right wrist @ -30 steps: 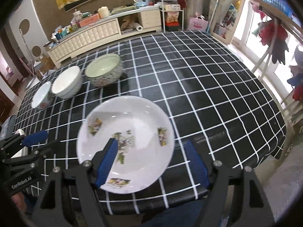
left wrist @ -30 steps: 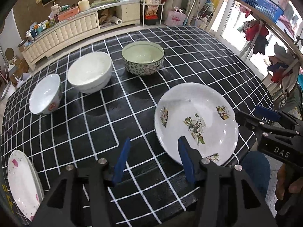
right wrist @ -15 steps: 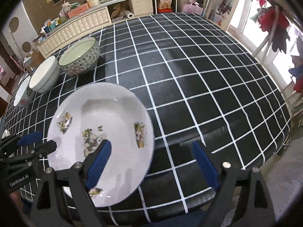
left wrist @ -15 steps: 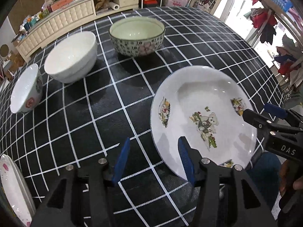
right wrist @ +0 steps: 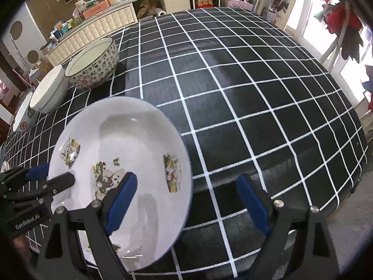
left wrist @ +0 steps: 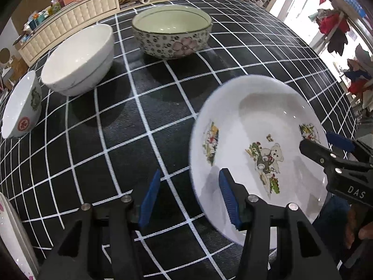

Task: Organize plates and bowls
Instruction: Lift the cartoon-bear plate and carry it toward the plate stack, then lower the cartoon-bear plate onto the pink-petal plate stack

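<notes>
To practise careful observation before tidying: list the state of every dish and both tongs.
bear plate: empty, on the tablecloth.
floral bowl: upright, empty.
white bowl: upright, empty.
small bowl: upright, empty.
left tongs: open, straddling the plate's rim.
right tongs: open, just been closing, plate's rim between them.

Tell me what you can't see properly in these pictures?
- Left wrist view: the pink-flowered plate is cut off by the left edge.
- Right wrist view: the bear plate has its near rim hidden behind the right gripper.
- Right wrist view: the small bowl is half hidden behind the white bowl.
- Both views: clutter on the far cabinet is too small to name.
</notes>
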